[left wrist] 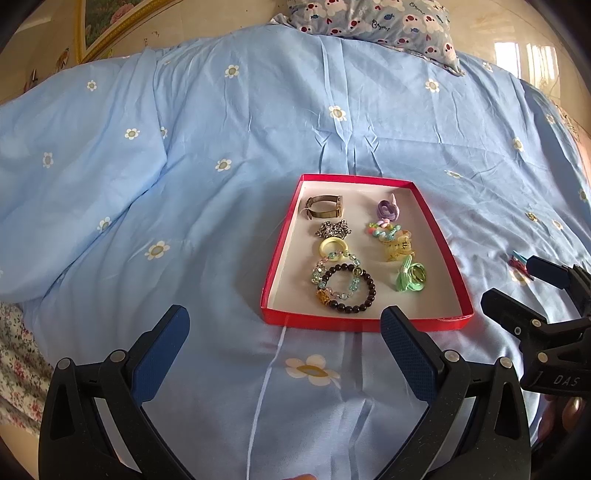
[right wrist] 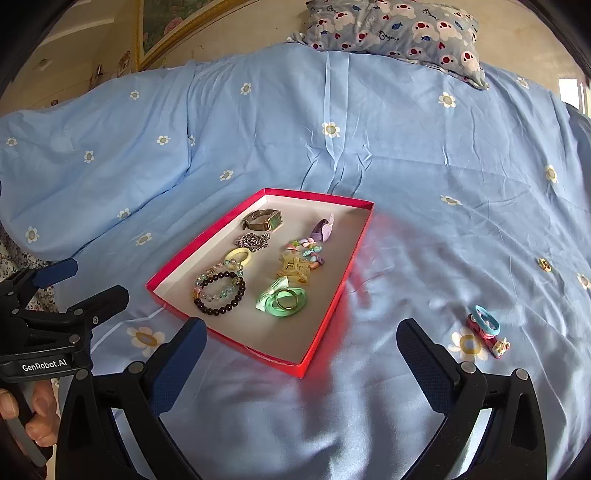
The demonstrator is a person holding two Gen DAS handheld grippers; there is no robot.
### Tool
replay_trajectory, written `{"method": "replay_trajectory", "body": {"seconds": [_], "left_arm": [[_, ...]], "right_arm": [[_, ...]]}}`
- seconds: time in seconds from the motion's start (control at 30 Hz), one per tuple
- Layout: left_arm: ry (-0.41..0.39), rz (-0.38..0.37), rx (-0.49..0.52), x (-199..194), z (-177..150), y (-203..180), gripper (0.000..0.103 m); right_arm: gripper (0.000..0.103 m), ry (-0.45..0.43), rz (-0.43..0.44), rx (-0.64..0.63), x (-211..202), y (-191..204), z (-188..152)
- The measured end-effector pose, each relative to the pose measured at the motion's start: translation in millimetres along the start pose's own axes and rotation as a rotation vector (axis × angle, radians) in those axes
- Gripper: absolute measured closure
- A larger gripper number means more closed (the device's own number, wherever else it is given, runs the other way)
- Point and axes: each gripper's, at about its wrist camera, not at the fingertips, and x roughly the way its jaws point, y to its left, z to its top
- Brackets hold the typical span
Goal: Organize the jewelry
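Note:
A red tray (left wrist: 273,266) (right wrist: 328,314) with a white floor lies on the blue bedspread. It holds a watch (left wrist: 325,206) (right wrist: 264,220), a metal chain (left wrist: 332,229), a yellow ring (left wrist: 332,246), a dark bead bracelet (left wrist: 351,288) (right wrist: 221,295), a green bow tie (left wrist: 410,277) (right wrist: 282,299) and several other pieces. A red hair clip with a blue ring (right wrist: 484,326) (left wrist: 519,263) and a small gold piece (right wrist: 543,264) lie on the bedspread right of the tray. My left gripper (left wrist: 286,326) is open and empty before the tray's near edge. My right gripper (right wrist: 301,338) is open and empty near the tray's near corner.
The blue flowered bedspread (left wrist: 184,166) covers the bed, with a folded bulge at the left. A patterned pillow (left wrist: 376,22) (right wrist: 399,26) lies at the far end. A framed picture (left wrist: 107,22) leans on the wall at the back left.

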Motion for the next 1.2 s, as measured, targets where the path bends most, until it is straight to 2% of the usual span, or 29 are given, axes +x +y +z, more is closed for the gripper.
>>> {"method": "replay_trajectory", "body": {"seconds": [1.2], "left_arm": [[0.004,-0.008,-0.006,1.5,-1.0,-0.5,0.0]], "right_arm": [[0.0,-0.002,-0.001,-0.004,-1.8,1.7,-0.8]]}}
